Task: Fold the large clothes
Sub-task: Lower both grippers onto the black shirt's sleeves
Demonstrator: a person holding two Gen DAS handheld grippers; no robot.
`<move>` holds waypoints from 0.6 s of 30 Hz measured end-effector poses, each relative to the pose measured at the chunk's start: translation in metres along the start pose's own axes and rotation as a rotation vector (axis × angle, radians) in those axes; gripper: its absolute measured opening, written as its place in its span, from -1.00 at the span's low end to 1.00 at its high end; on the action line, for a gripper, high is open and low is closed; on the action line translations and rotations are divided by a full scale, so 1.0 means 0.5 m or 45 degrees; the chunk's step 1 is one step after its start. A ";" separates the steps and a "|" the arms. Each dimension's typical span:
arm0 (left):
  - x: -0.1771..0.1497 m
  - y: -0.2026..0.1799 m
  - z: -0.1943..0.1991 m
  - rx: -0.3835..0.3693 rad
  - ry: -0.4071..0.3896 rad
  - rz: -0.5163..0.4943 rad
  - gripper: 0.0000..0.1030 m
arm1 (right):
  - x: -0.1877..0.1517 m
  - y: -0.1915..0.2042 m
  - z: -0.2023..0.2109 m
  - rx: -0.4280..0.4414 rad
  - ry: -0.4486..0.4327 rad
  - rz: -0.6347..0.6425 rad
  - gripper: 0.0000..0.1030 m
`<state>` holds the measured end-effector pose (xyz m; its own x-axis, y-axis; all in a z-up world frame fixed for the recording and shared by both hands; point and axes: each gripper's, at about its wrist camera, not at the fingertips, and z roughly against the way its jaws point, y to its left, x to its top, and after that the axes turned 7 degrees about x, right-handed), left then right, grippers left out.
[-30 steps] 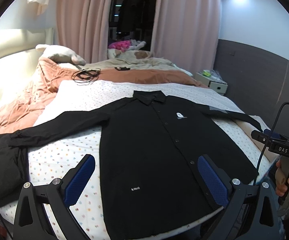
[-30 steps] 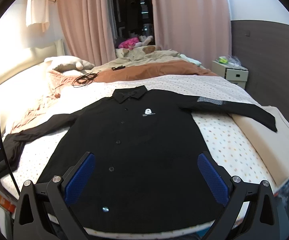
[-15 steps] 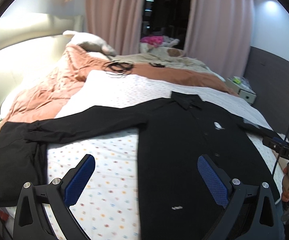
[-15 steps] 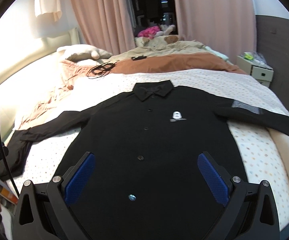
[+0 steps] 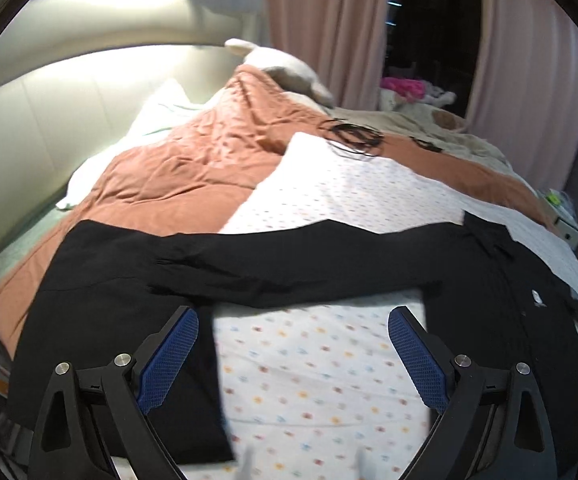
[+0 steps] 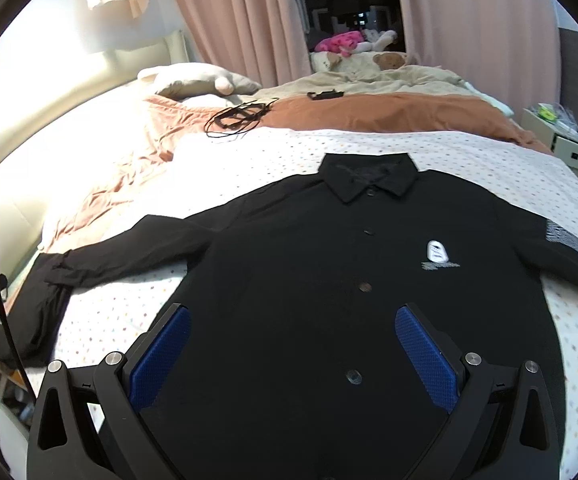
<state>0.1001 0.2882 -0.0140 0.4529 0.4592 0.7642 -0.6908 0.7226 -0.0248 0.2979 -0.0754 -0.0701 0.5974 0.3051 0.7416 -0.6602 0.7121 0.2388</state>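
Nearest to you, your left tool (image 5: 293, 356) hangs wide apart over the dotted sheet (image 5: 313, 364), holding nothing, its blue pads (image 5: 167, 358) framing the gap between the shirt's body and its outstretched sleeve (image 5: 289, 268). That aim suggests you mean to take the sleeve first, since a long sleeve has to come in across the body before the body can be folded.

Your right tool (image 6: 293, 354) is likewise spread wide and empty, poised above the lower front of the black shirt (image 6: 329, 280), probably to pin or lift the body while the other side works.

Just beyond, the shirt lies face up and buttoned, flat on the bed, collar (image 6: 369, 178) pointing away from you, both sleeves thrown out sideways. Spread this way, every edge is in reach and no fold is yet made. The left sleeve's cuff end rests on another dark garment (image 5: 101, 320) at the bed's edge, so take care to pinch only the sleeve.

Farther off lie the orange quilt (image 5: 193, 164), a coil of black cable (image 6: 237, 118), pillows and the pink curtains (image 6: 245, 20).
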 end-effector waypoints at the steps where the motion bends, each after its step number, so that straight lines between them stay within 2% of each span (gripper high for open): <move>1: 0.006 0.020 -0.013 0.018 0.006 0.017 0.79 | 0.005 0.003 -0.010 0.002 0.006 0.003 0.99; 9: 0.045 0.139 -0.124 0.083 0.069 0.112 0.64 | 0.048 0.026 -0.112 0.021 0.040 0.028 0.99; 16: 0.064 0.202 -0.242 0.131 0.192 0.123 0.61 | 0.072 0.028 -0.197 0.050 0.076 0.023 0.98; 17: 0.064 0.210 -0.255 0.129 0.209 0.125 0.61 | 0.076 0.030 -0.208 0.052 0.077 0.026 0.93; 18: 0.064 0.216 -0.273 0.129 0.231 0.127 0.61 | 0.080 0.031 -0.220 0.055 0.078 0.030 0.73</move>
<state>0.1167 0.4515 -0.0799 0.4670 0.6176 0.6329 -0.7863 0.6174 -0.0223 0.3614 0.0174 -0.1057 0.6074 0.3607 0.7078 -0.6926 0.6768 0.2495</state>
